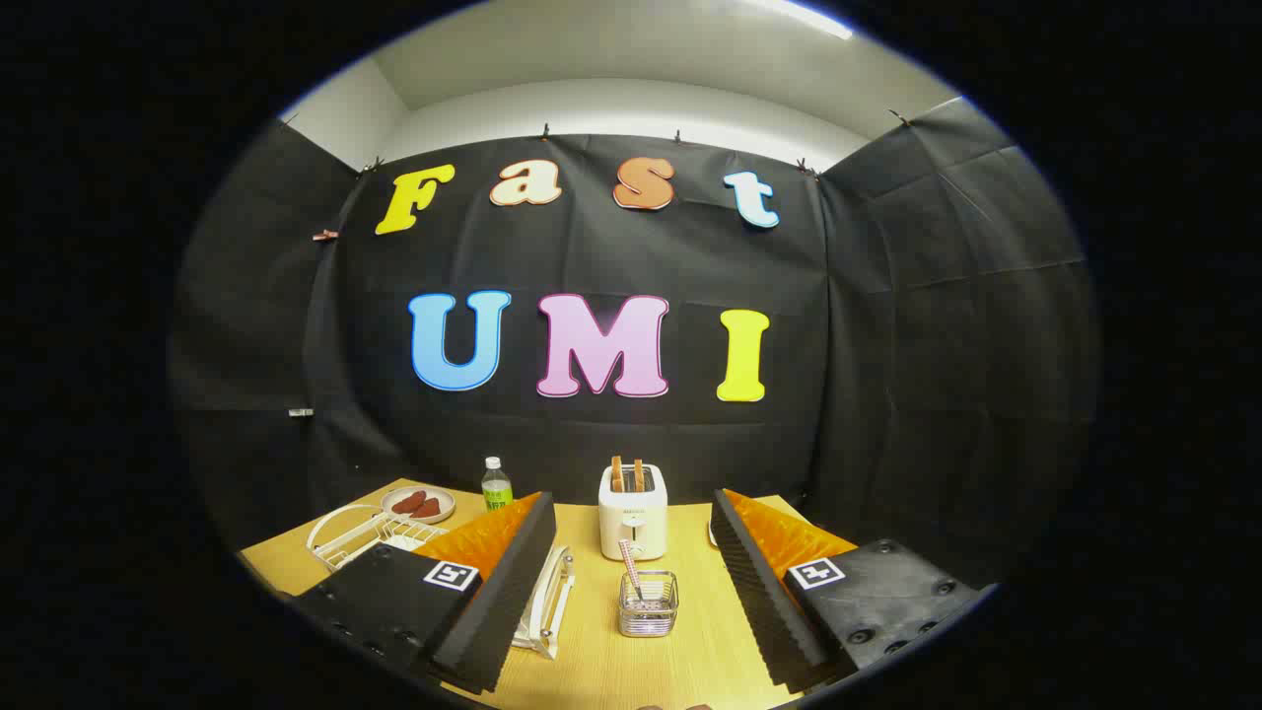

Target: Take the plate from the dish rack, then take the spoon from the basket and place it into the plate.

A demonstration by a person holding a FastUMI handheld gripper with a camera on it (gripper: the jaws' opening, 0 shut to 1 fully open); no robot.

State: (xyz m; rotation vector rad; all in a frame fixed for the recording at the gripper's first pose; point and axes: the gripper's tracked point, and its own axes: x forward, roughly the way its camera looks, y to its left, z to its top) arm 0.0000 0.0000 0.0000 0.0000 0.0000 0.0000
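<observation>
A: Between my fingers, mid-table, sits the basket point(648, 603) with the spoon point(629, 569) standing in it, handle up. Gripper point(631, 582) is wide apart, holding nothing.

B: Plate out of the rack yet?

A: Can't say for sure. Rack point(367, 537) is a white wire thing near the table's point(601, 671) left edge, partly behind my left finger. A white curved piece point(550, 602) shows just inside that finger, standing on edge, could be the plate or more rack. Too hidden to call.

B: So progress?

A: My read: nothing finished. Spoon is untouched in the basket, and no plate lies flat anywhere I can see ready to take it. If that white piece is the plate, it's upright, not set down. Both steps look open.

B: Other stuff around?

A: Toaster point(633, 513) beyond the basket toward the back edge, two slices sticking up. Bottle point(496, 484) at the back left, saucer point(418, 505) with two reddish pieces next to it. A bit of white point(712, 532) peeks past my right finger, can't tell what.

B: Next?

A: I'd guess swing left for the rack first, since the plate comes before the spoon. Wire rack may snag a finger, so go in careful.
</observation>
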